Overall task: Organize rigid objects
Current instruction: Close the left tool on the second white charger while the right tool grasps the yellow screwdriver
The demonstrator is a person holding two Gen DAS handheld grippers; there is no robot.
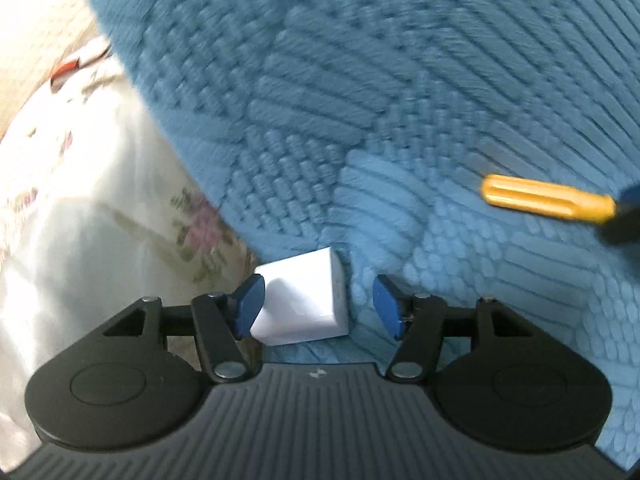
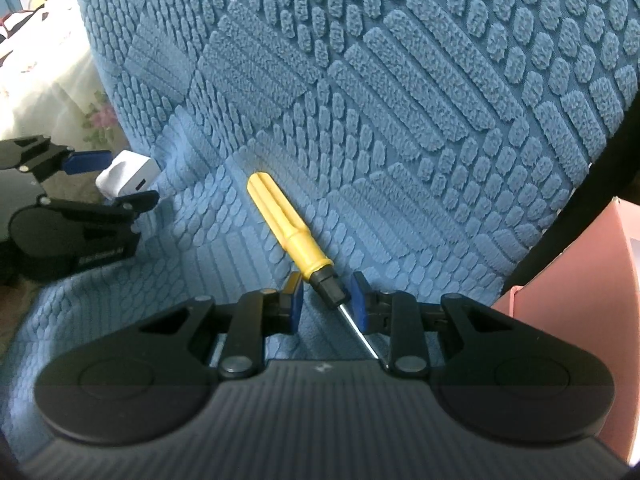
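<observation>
A yellow-handled screwdriver [image 2: 294, 232] lies on a blue textured cushion cover [image 2: 400, 100], its fluted plastic handle pointing up and to the left, narrowing into a smooth collar, then a short black ferrule, then a thin bright metal shaft that runs down and right toward the body of the right gripper [image 2: 325, 298]. That gripper's blue-padded fingers [image 2: 359, 300] stand spread on either side of the black ferrule, with fabric visible between each pad and the tool, so they straddle it without clearly pressing on it. From the left wrist view the same screwdriver [image 1: 548, 198] shows as a blurred yellow bar far to the right, with a dark shape at its end. The left gripper [image 1: 320, 306] is spread around a white wall charger [image 1: 308, 300], a small glossy cube with rounded edges; its left pad [image 1: 249, 304] touches or nearly touches the charger's side, while the right pad stands clearly apart from it. In the right wrist view the charger [image 2: 128, 176] shows a small dark port on one face and sits at the left edge of the cushion, between the left gripper's [image 2: 110, 180] fingers. A pale floral-print cloth [image 1: 100, 208] lies beside the blue cover on the left, and a pink box [image 2: 576, 340] stands at the right edge.
</observation>
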